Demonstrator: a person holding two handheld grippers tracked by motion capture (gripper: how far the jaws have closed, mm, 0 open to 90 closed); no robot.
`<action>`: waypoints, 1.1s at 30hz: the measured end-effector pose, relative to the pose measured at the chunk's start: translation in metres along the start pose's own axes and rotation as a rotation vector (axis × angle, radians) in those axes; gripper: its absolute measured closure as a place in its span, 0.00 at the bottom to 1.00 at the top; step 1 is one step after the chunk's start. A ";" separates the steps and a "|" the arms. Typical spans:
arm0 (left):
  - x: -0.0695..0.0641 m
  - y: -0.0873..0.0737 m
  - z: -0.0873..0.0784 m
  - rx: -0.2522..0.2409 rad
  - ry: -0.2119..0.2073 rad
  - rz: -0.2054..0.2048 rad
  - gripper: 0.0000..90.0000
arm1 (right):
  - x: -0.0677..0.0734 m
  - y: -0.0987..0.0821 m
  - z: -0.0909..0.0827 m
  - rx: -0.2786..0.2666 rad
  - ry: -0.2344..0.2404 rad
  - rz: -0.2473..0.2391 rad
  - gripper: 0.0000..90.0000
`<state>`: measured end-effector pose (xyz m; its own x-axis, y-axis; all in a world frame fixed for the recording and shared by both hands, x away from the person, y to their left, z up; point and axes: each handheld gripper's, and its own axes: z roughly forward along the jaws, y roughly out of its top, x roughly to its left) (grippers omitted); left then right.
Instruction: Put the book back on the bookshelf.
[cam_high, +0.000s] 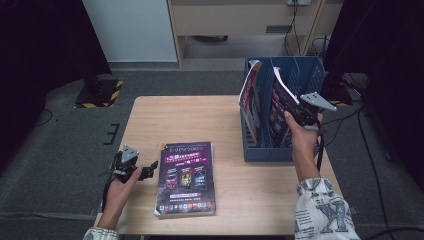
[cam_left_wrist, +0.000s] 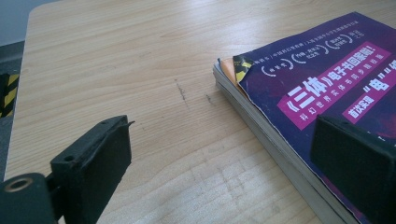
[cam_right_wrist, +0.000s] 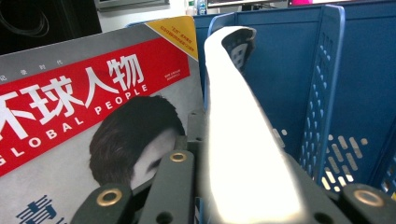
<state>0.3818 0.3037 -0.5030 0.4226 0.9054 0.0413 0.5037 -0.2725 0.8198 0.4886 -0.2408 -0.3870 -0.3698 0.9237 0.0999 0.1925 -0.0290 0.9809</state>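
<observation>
1. Jaws of the left gripper (cam_high: 150, 169) stand wide apart, nothing between them but bare desk (cam_left_wrist: 140, 56). They rest low at the desk's left edge, pointing toward the magazine stack (cam_high: 186, 177).
2. Stack lies flat, just right of those jaws, long axis running away from the person. In the left gripper view its near corner (cam_left_wrist: 243, 70) sits between the two pads, the right-hand pad already over the purple cover. Left hand (cam_high: 120, 187) is much the nearer one to it.
3. File rack (cam_high: 300, 75), blue, stands on the desk's far right. A red-titled magazine (cam_right_wrist: 70, 112) leans in its left slot.
4. Right gripper (cam_high: 300, 116) is clamped nearly shut on the edge of a purple magazine (cam_high: 278, 107), held upright in the next slot, long axis vertical. Judgement: the coming move is straight down into that slot, then release.
</observation>
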 end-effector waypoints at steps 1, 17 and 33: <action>0.000 0.000 0.000 0.000 0.000 0.000 0.06 | 0.000 0.000 0.000 -0.001 -0.001 -0.003 0.91; 0.002 0.000 0.000 -0.003 0.002 -0.011 0.06 | -0.008 0.022 0.016 -0.085 -0.126 -0.012 0.91; 0.002 0.000 0.001 -0.003 -0.004 -0.009 0.06 | 0.009 -0.004 0.030 -0.083 -0.104 -0.041 0.90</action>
<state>0.3833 0.3047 -0.5032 0.4210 0.9065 0.0314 0.5051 -0.2630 0.8220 0.5117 -0.2209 -0.3946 -0.2785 0.9594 0.0456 0.1018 -0.0177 0.9946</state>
